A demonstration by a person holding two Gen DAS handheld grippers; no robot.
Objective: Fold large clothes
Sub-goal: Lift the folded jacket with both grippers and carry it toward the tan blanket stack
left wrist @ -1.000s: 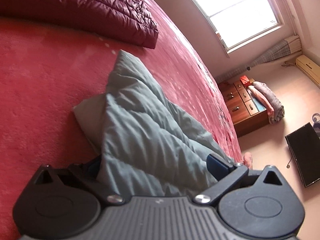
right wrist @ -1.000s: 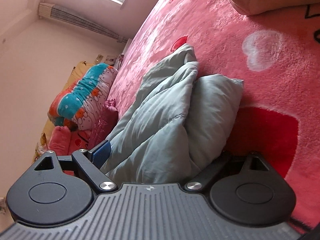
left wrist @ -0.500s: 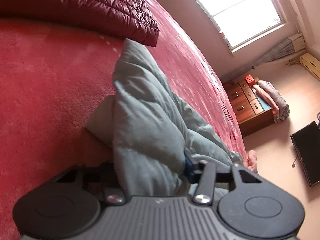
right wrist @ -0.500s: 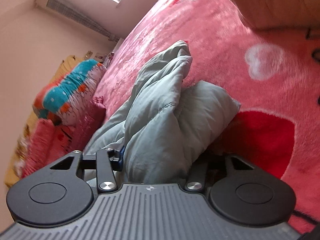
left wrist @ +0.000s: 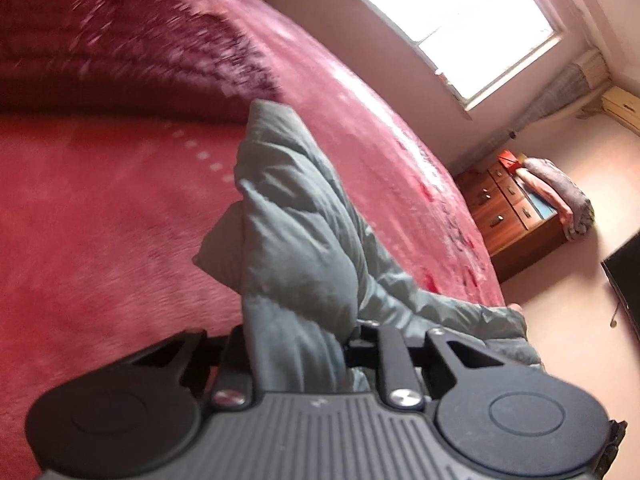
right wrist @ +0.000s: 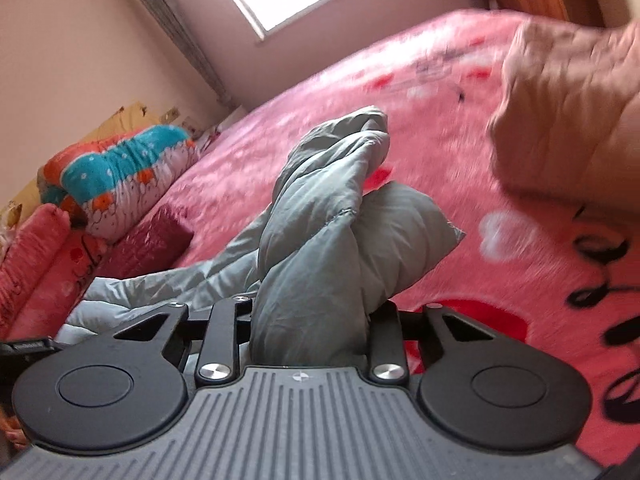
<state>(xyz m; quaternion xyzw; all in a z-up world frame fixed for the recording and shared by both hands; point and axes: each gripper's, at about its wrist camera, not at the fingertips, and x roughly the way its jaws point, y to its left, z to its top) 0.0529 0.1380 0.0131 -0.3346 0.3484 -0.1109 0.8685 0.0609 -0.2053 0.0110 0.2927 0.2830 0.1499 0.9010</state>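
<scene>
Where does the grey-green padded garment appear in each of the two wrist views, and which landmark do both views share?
Left wrist: grey-green padded garment rises from the left gripper at centre.
Right wrist: it stands bunched at centre, clamped in the right gripper.
Shared landmark: the bright window, top right in the left view, top centre in the right.

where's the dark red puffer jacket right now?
In the left wrist view the dark red puffer jacket lies at upper left on the red bed cover, beyond the grey-green padded garment. The right wrist view shows it at left, below the colourful bedding roll.
</scene>
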